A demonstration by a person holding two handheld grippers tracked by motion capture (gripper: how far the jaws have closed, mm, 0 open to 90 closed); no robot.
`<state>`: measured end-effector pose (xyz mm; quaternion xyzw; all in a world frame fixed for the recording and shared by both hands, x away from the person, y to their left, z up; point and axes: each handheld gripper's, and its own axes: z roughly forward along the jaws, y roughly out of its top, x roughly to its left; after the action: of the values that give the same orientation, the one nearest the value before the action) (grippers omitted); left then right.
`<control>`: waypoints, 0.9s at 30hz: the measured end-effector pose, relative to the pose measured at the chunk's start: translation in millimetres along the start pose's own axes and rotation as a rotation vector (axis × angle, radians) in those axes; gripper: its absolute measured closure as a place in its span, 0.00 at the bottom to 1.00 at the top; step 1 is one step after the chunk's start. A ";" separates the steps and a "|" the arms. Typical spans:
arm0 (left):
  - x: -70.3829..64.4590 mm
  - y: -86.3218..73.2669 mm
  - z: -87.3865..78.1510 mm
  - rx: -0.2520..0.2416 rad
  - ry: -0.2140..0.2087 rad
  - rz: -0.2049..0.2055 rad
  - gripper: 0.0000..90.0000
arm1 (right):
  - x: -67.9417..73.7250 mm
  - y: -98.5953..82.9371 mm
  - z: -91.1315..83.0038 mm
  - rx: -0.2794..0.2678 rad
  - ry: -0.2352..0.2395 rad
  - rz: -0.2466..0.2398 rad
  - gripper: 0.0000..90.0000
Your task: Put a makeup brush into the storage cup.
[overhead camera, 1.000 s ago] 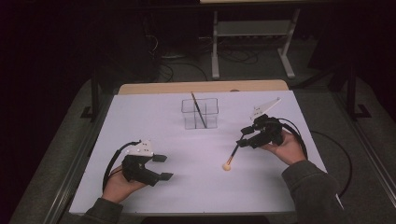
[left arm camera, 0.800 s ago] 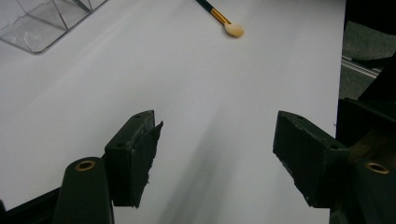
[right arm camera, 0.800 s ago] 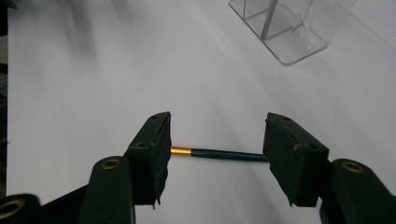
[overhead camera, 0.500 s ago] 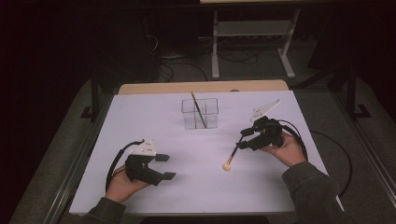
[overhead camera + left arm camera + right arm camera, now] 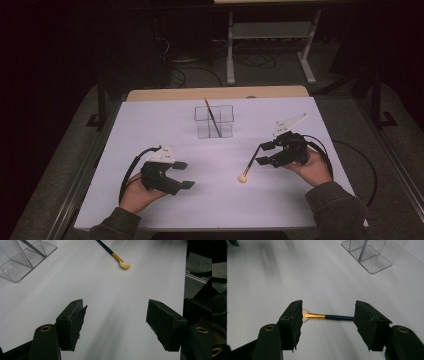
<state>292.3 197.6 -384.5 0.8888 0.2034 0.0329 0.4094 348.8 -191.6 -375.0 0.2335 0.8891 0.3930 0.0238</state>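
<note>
In the high view the white tabletop [image 5: 150, 130] carries a clear box [image 5: 214, 121] at upper centre with a dark stick leaning inside, and a makeup brush [image 5: 249, 167] lying at centre right. The right tongs [image 5: 263, 153] gape wide beside its handle (their own view shows the gold ferrule between the jaws, ungripped). The left tongs [image 5: 184, 175], lower left, stand wide open, holding nothing

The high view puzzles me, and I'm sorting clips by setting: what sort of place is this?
Probably a lab or workshop set up for recording, not a home. A white table stands in a dark room, cables lie on the floor behind it, and a person holds a cabled tool in each hand.
</note>
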 end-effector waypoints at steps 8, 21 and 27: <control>0.6 13.5 10.8 0.004 -0.023 -0.008 0.32 | 5.6 -8.2 -5.1 -0.013 -0.013 -0.004 0.43; 0.1 30.5 32.1 0.026 -0.019 -0.005 0.32 | 9.6 -30.0 -11.5 -0.040 -0.027 0.014 0.41; -0.1 35.9 41.1 0.020 -0.026 0.001 0.30 | 10.2 -39.2 -14.8 -0.050 -0.036 0.033 0.40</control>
<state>313.5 147.2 -385.1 0.8933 0.1979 0.0192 0.4030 320.9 -220.1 -391.2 0.2543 0.8744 0.4113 0.0393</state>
